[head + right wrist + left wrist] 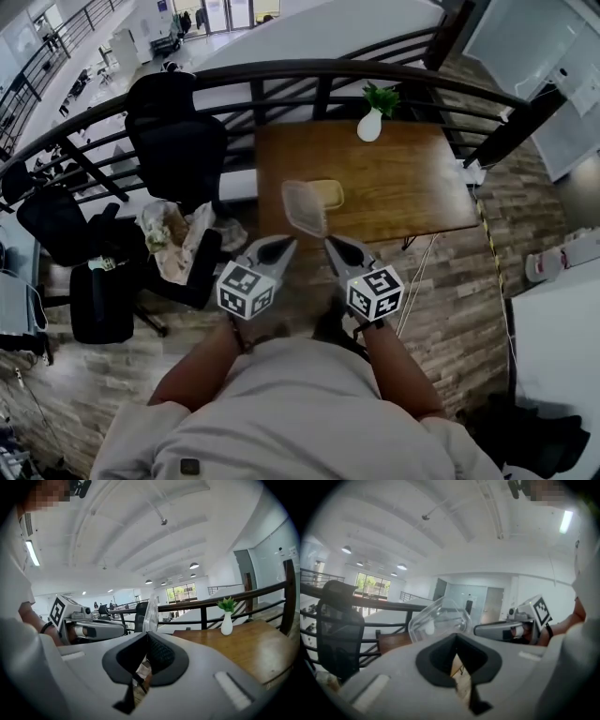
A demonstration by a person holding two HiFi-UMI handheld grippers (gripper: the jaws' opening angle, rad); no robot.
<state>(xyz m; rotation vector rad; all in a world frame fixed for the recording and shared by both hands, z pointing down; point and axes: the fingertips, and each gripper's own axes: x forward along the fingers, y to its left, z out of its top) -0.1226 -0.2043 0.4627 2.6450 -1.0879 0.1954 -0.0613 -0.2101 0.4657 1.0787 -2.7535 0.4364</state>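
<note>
Jaws shut on one thin edge, the right gripper [330,244] could let the clear rounded plastic container [303,207] twist loose; the left gripper [288,244] sits just beneath, jaws closed.

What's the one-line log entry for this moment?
left gripper: shut on clear container | right gripper: shut on it | wooden table ahead

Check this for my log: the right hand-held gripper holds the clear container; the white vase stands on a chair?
No: the head view shows the white vase on the wooden table. The right hand-held gripper does hold the clear container.
</note>
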